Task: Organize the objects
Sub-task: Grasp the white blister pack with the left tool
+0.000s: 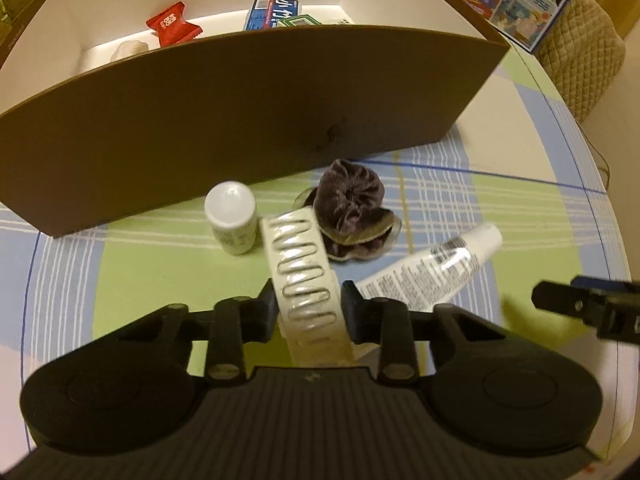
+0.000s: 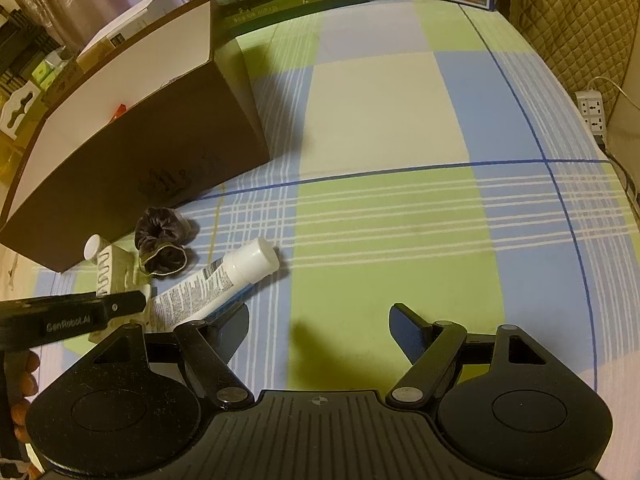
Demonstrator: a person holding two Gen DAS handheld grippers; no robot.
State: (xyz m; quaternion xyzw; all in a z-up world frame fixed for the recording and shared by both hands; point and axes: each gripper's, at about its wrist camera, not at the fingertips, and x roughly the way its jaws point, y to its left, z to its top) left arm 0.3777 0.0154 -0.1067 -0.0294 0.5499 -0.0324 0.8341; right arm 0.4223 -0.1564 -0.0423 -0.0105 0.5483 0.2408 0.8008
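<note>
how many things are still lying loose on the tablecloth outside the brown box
3: a small white-capped bottle standing by the box wall, a dark velvet scrunchie right of it, and a white tube lying further right. The hair-clip pack is held in the left gripper, not loose.

The right gripper (image 2: 318, 330) hovers over a checked cloth (image 2: 392, 208) on the bench, its jaws spread wide with nothing between them. Just beyond its left jaw lies a white tube (image 2: 224, 280), cap pointing far right. Farther left sit a dark scrunchie (image 2: 160, 240), a small white-capped bottle (image 2: 93, 247) and a packet of clips (image 2: 110, 270), all near the brown box (image 2: 160, 152). The left gripper (image 2: 80, 314) enters from the left edge.
</note>
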